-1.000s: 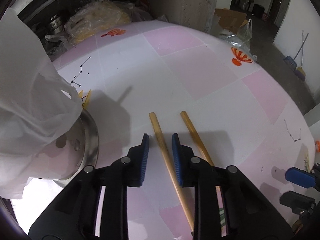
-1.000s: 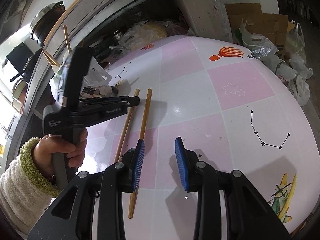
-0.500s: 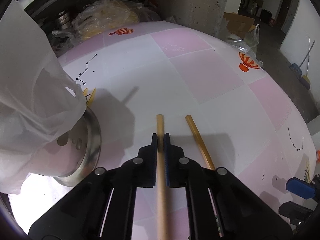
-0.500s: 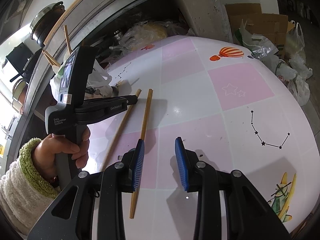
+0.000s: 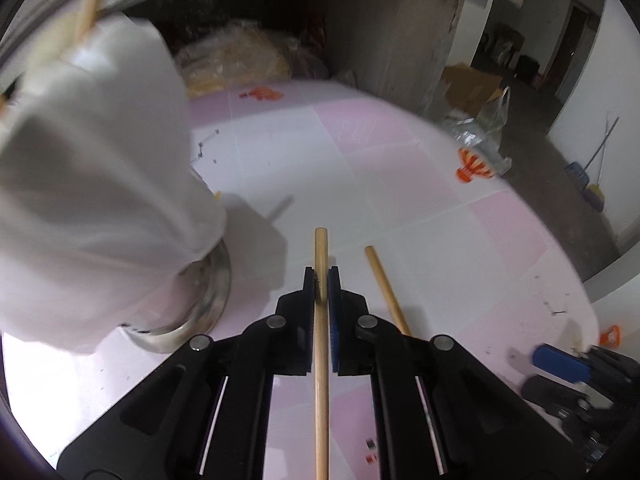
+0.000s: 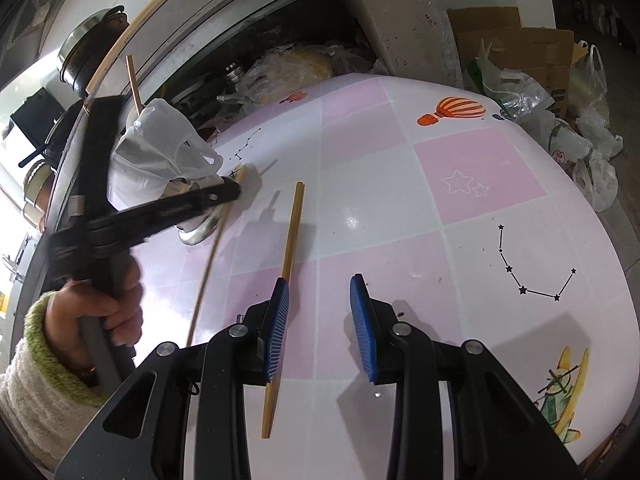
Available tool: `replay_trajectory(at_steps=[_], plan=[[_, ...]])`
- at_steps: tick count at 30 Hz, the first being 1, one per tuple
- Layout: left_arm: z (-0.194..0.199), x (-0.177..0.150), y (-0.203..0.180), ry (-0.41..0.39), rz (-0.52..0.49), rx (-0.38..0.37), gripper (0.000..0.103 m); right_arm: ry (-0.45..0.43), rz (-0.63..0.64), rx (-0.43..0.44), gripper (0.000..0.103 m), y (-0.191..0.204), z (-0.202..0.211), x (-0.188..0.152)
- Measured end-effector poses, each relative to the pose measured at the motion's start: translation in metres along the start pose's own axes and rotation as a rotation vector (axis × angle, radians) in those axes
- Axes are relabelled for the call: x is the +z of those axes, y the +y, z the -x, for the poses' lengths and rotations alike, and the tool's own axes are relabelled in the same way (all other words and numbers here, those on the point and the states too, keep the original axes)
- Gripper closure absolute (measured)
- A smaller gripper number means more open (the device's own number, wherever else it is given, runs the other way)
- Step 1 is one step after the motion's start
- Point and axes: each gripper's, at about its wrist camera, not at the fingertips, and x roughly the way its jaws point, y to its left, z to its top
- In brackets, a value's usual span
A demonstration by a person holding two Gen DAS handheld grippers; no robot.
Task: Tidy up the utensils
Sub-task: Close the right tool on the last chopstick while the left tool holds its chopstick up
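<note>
1. Left gripper (image 5: 321,280): blue pads clamped on one wooden chopstick (image 5: 321,344), lifted clear of the table (image 5: 400,184).
2. Second chopstick (image 6: 289,256): flat on the table, just left of the right gripper (image 6: 320,320), whose fingers stand apart, nothing between.
3. Steel holder (image 5: 212,300): far left, draped in a white plastic bag (image 5: 100,184); chopsticks protrude above.

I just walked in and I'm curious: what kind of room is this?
Probably a home kitchen or storage corner: wooden chopsticks on a pink-checked table, a lidded pot behind, cardboard boxes nearby.
</note>
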Motion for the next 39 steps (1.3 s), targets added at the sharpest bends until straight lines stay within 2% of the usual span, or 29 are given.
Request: replay_trajectory(at_steps=[8, 14, 25, 29, 34, 39], plan=[[0.069, -0.011, 0.014, -0.122, 0.027, -0.030, 0.098, 0.017, 0.035, 0.038, 0.069, 0.008, -0.008, 0.016], [0.111, -0.021, 0.034, -0.195, 0.069, -0.043, 0.098, 0.067, 0.105, 0.036, 0.067, 0.024, -0.036, 0.040], [0.161, -0.038, 0.065, -0.284, 0.145, -0.044, 0.098, 0.143, 0.268, -0.104, 0.068, 0.058, -0.094, 0.065], [0.175, -0.047, 0.076, -0.312, 0.173, -0.040, 0.098, 0.168, 0.306, -0.130, 0.074, 0.064, -0.107, 0.068], [0.192, -0.055, 0.085, -0.344, 0.199, -0.036, 0.098, 0.192, 0.348, -0.181, 0.088, 0.071, -0.121, 0.067], [0.209, -0.061, 0.095, -0.377, 0.215, -0.034, 0.098, 0.192, 0.381, -0.223, 0.094, 0.077, -0.124, 0.062]])
